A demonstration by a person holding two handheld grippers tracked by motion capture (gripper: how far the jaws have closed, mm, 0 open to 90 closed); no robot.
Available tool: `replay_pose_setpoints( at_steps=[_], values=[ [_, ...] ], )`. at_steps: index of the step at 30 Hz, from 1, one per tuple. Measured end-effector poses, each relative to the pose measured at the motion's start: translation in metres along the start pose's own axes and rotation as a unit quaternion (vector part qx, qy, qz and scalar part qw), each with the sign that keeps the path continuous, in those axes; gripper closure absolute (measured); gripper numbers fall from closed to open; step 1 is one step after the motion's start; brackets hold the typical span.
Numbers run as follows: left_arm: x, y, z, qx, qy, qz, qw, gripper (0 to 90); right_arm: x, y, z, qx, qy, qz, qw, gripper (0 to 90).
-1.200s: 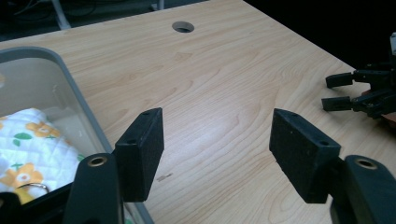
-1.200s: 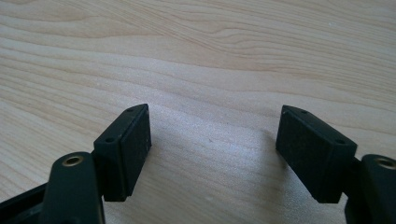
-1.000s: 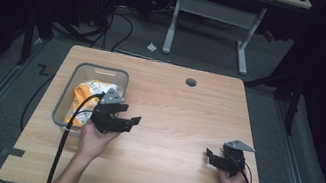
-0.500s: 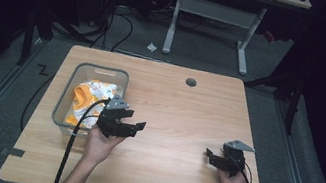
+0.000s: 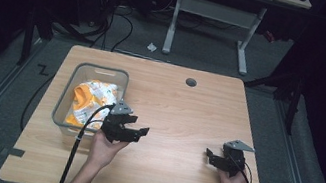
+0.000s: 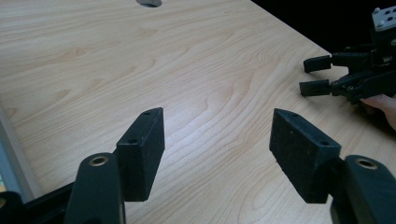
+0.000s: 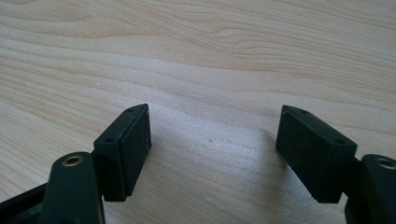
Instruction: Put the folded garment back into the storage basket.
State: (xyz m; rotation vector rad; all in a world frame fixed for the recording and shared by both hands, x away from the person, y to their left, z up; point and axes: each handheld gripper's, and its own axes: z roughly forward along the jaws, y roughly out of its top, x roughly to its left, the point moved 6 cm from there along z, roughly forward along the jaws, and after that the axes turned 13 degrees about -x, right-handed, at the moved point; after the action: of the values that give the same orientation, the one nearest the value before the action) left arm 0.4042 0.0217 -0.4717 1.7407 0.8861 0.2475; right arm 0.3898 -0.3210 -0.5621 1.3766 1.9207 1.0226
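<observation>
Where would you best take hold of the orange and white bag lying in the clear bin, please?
Probably from above: the bin's walls block the sides. Grip the bag's crumpled upper fold, which stands proud in the open top. The left tongs, open and empty, are nearest.

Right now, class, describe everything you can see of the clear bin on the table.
The bin is a rectangular tub of clear plastic with rounded corners and no lid. It stands upright on the left part of the wooden table, long side running away from the person. Inside lies a crumpled orange and white bag. The left gripper is just beside its near right corner, jaws open, empty.
</observation>
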Motion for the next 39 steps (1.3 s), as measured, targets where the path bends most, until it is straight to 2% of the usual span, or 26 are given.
replay_pose_setpoints(
  at_steps=[18,27,34,39],
  values=[
    [-0.009,-0.016,0.016,0.012,-0.014,-0.002,0.9998,35.6,0.000,0.000,0.000,0.000,0.000,0.000,1.0000,26.7],
    [-0.009,-0.025,0.023,0.021,-0.017,-0.010,0.9996,35.4,0.000,0.000,0.000,0.000,0.000,0.000,1.0000,26.7],
    [-0.009,-0.033,0.029,0.024,-0.014,-0.019,0.9994,35.1,0.000,0.000,0.000,0.000,0.000,0.001,1.0000,26.7],
    [-0.008,-0.038,0.033,0.032,-0.008,-0.017,0.9993,35.1,0.000,0.000,0.000,0.000,0.000,0.000,1.0000,26.7]
  ],
)
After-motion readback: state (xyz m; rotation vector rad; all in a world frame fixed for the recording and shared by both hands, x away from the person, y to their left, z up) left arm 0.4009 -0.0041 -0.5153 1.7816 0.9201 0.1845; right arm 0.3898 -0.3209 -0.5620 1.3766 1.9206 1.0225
